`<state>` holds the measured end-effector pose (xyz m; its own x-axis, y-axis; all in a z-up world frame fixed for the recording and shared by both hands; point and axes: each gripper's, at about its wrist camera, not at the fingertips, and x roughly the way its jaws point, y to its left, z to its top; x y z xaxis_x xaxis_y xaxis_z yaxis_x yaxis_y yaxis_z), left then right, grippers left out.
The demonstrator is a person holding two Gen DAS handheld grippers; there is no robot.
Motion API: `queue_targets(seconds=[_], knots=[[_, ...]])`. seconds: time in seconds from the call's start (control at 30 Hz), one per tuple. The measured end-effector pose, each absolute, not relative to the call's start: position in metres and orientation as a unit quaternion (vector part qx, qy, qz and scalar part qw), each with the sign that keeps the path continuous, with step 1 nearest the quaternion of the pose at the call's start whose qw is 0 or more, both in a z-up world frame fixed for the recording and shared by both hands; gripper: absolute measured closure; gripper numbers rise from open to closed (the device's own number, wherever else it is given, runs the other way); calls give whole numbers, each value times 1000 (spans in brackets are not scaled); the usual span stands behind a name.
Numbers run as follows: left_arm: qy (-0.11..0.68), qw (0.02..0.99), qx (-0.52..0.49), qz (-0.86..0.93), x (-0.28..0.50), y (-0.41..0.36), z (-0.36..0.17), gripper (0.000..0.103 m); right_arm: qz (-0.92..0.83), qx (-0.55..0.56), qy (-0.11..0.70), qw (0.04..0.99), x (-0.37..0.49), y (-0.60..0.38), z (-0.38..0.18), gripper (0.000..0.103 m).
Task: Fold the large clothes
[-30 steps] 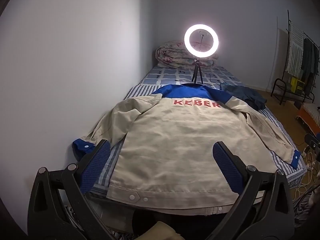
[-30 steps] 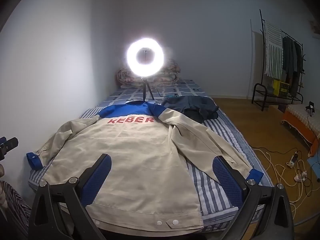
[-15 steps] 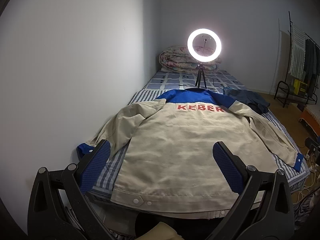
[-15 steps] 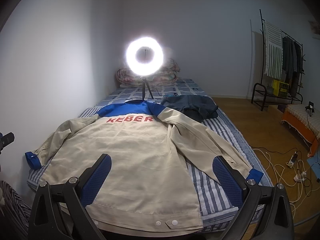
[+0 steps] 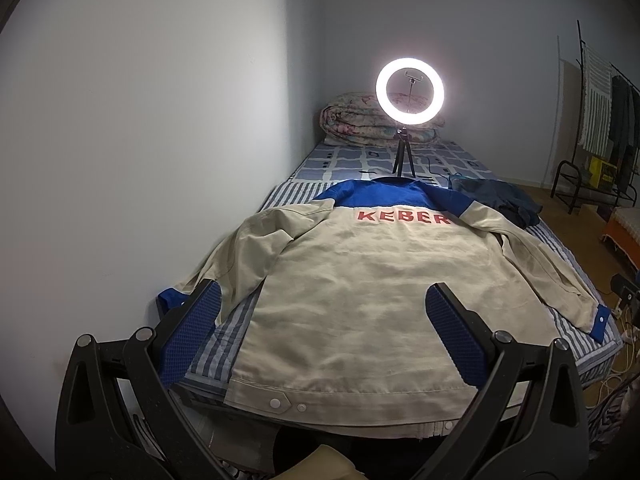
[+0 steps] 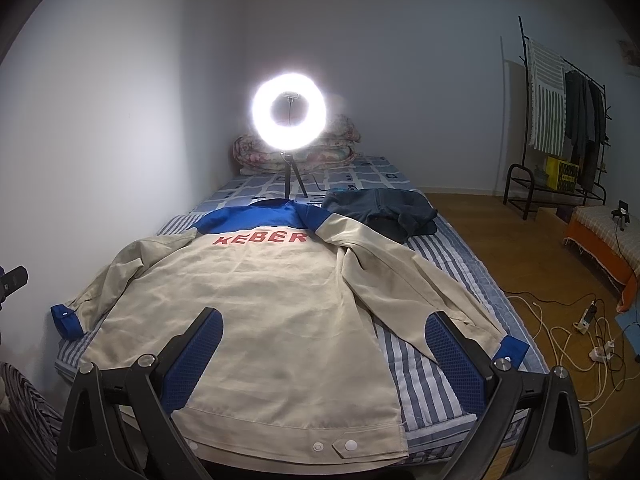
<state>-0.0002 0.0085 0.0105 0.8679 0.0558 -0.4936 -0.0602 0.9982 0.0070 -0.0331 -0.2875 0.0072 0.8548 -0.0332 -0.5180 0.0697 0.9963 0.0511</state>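
Both tools raised slightly, left tool (image 5: 324,332) and right tool (image 6: 324,350) spread apart, jacket (image 5: 372,292) collar pointing away.

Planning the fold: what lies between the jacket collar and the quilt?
The ring light on its tripod stands between collar and quilt, on checked bedding; both views show it.

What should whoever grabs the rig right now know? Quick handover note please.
Left gripper: open, empty, above the jacket's hem.
Right gripper: open, empty, above the hem toward the right sleeve.
Jacket: spread flat, back up, on the striped bed, both sleeves out, blue collar toward the ring light. A dark garment lies beyond the right shoulder.
Done: jacket laid out.
Left: every fold; nothing gripped yet.
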Motion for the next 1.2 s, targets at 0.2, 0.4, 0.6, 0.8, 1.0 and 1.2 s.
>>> queue_targets(seconds=[0.2, 0.4, 0.6, 0.8, 1.0, 1.2], knots=[[255, 966, -6, 32, 0, 9, 11, 0, -30, 34, 268, 962, -28, -286, 0, 1], [255, 966, -5, 32, 0, 9, 11, 0, -30, 34, 269, 962, -29, -286, 0, 1], [255, 967, -6, 32, 3, 13, 11, 0, -30, 34, 269, 962, -28, -286, 1, 1], [255, 966, -4, 32, 1, 11, 11, 0, -29, 35, 269, 962, -28, -286, 1, 1], [255, 966, -5, 33, 2, 15, 11, 0, -26, 32, 270, 962, -26, -281, 1, 1], [258, 965, -5, 40, 7, 26, 10, 0, -20, 31, 272, 962, -21, -278, 0, 1]])
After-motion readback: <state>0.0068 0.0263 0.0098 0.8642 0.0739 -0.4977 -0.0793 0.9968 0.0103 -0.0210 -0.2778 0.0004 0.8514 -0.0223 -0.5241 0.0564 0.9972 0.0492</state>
